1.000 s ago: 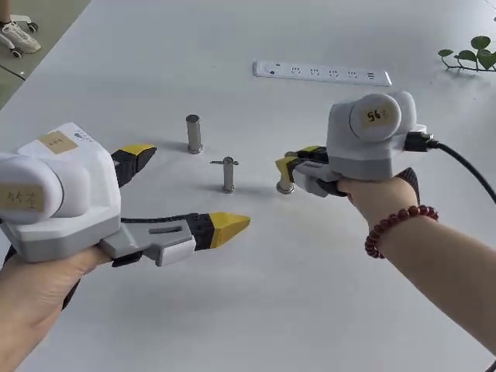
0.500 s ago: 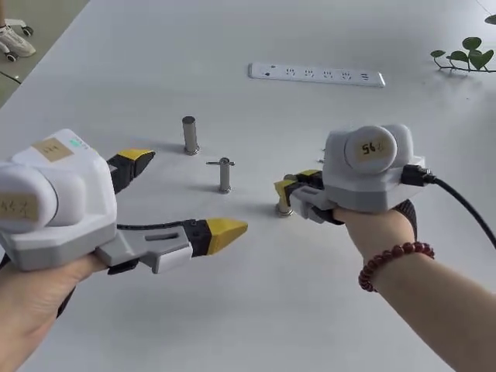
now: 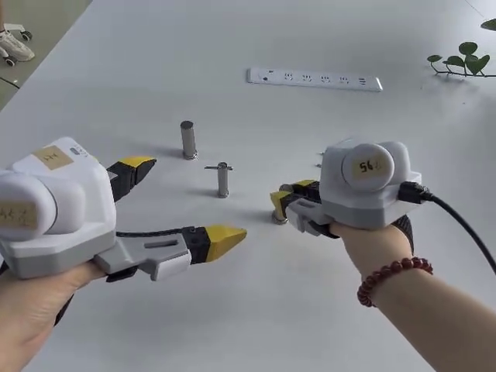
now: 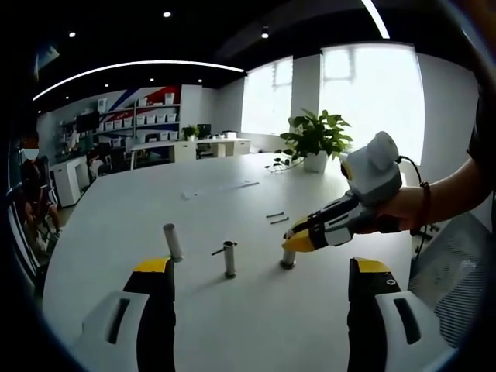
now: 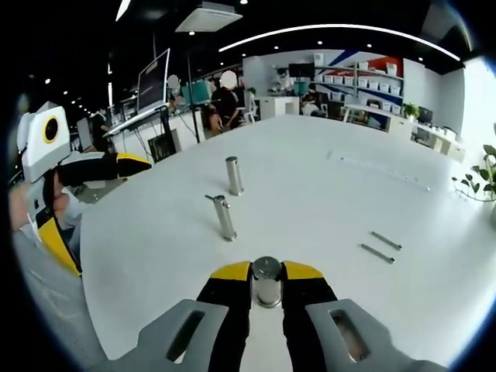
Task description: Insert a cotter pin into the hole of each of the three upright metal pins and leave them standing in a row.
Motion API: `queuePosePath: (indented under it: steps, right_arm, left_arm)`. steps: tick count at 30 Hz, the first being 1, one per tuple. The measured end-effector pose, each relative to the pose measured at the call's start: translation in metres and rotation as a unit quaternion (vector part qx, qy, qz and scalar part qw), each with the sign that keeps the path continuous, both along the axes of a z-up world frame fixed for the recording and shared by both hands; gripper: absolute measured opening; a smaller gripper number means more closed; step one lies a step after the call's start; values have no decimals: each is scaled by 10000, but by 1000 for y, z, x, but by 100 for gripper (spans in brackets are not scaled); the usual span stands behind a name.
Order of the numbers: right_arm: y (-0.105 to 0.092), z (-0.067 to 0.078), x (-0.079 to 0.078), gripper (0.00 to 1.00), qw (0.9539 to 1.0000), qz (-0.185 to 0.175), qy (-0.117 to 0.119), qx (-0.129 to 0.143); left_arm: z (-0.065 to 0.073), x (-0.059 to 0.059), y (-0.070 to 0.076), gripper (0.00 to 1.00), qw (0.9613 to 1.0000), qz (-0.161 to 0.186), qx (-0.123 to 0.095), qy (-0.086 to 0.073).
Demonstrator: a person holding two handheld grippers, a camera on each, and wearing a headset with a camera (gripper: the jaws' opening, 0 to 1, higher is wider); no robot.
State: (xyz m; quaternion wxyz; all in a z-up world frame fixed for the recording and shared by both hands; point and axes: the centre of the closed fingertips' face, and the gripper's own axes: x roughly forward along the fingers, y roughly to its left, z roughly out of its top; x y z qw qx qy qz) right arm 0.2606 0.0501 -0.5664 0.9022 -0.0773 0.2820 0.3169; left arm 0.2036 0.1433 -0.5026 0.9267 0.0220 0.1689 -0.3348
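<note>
Three upright metal pins are on the white table (image 3: 256,310). The far pin (image 3: 187,139) (image 5: 232,176) stands bare. A cotter pin crosses the top of the middle pin (image 3: 223,180) (image 5: 224,218). My right gripper (image 3: 283,203) (image 5: 267,273) is shut on the near pin (image 3: 277,216) (image 5: 267,282), whose base is at or just above the tabletop. My left gripper (image 3: 180,200) (image 4: 261,267) hovers open to the left, with nothing between its fingers. In the left gripper view the three pins (image 4: 229,260) line up ahead, and the right gripper (image 4: 310,232) holds the rightmost one.
Two loose cotter pins (image 5: 380,246) (image 4: 275,218) lie on the table beyond the right gripper. A white power strip (image 3: 314,79) lies at the far side, and a plant (image 3: 465,58) sits at the far right. Bare tabletop surrounds the pins.
My right gripper has drawn the near pin a little toward me, away from the middle pin. The left gripper stays open and has barely moved.
</note>
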Motion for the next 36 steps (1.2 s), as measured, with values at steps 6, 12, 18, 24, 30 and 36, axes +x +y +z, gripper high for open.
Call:
queuePosePath:
  steps: [6, 12, 18, 24, 30, 36]
  right_arm:
    - [-1, -8, -4, 14, 9998, -53, 188, 34]
    - [-2, -5, -7, 17, 9997, -38, 212, 135]
    - [-11, 7, -9, 19, 9995, -12, 193, 262]
    - [-22, 16, -14, 20, 9995, 138, 175, 240]
    - [-41, 25, -11, 19, 9994, 280, 133, 129]
    - [-68, 21, 10, 17, 9986, 442, 144, -234]
  left_arm:
    - [0, -2, 0, 93, 10000, 1, -27, 29]
    - [-2, -5, -2, 93, 10000, -55, 12, 57]
    - [1, -4, -2, 93, 10000, -2, -26, 21]
    - [3, -3, -1, 93, 10000, 15, -42, -8]
    - [4, -5, -1, 93, 10000, 15, -7, -36]
    - [5, -6, 0, 92, 10000, 14, 47, -65]
